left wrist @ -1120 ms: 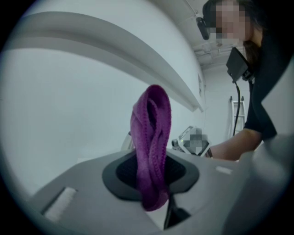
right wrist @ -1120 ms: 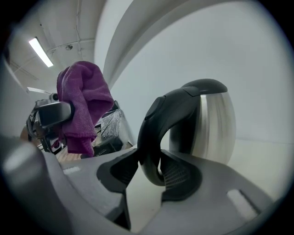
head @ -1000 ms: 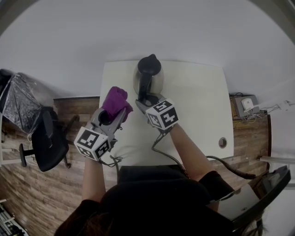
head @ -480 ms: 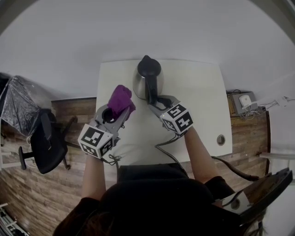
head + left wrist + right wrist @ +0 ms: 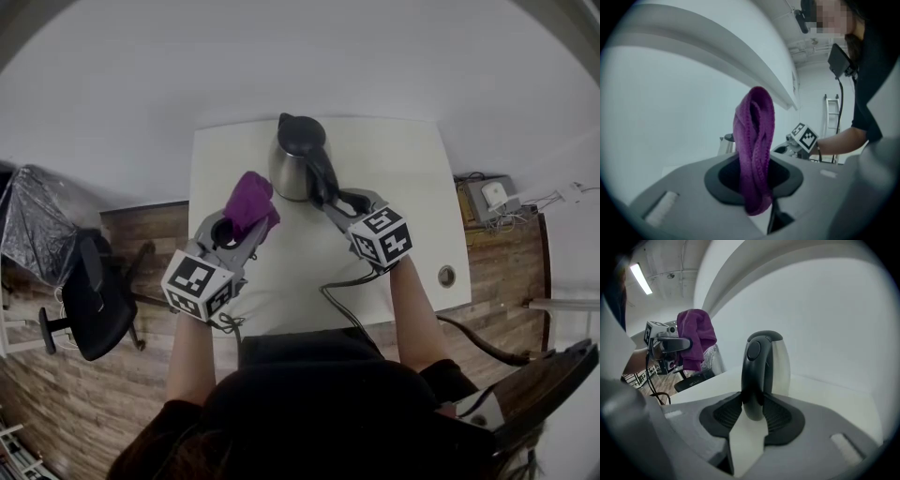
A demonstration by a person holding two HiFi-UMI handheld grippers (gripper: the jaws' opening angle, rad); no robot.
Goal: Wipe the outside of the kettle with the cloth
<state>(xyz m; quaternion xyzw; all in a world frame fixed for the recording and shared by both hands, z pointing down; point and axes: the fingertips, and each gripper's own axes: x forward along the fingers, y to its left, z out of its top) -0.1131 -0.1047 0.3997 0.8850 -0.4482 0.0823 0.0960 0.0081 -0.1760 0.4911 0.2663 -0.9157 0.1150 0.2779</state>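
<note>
A steel kettle (image 5: 289, 164) with a black lid and handle (image 5: 323, 183) stands at the far middle of the white table (image 5: 403, 169). My right gripper (image 5: 339, 202) reaches it from the right front. Its jaws are closing, and the pads press either side of the handle (image 5: 754, 376) below the lid, so my right gripper (image 5: 752, 413) grips it. My left gripper (image 5: 246, 225) is shut on a bunched purple cloth (image 5: 250, 202), held upright just left of the kettle without touching it. In the left gripper view the cloth (image 5: 754, 150) stands up from between the jaws.
A black office chair (image 5: 89, 291) stands on the wooden floor left of the table. At the table's right front is a round cable hole (image 5: 446, 276). A small grey box (image 5: 492, 197) with cables lies on the floor to the right. Black cables trail from both grippers toward me.
My right gripper has swung to the right, and the kettle's handle has turned with it. The left gripper with the cloth has edged a little toward the kettle.
</note>
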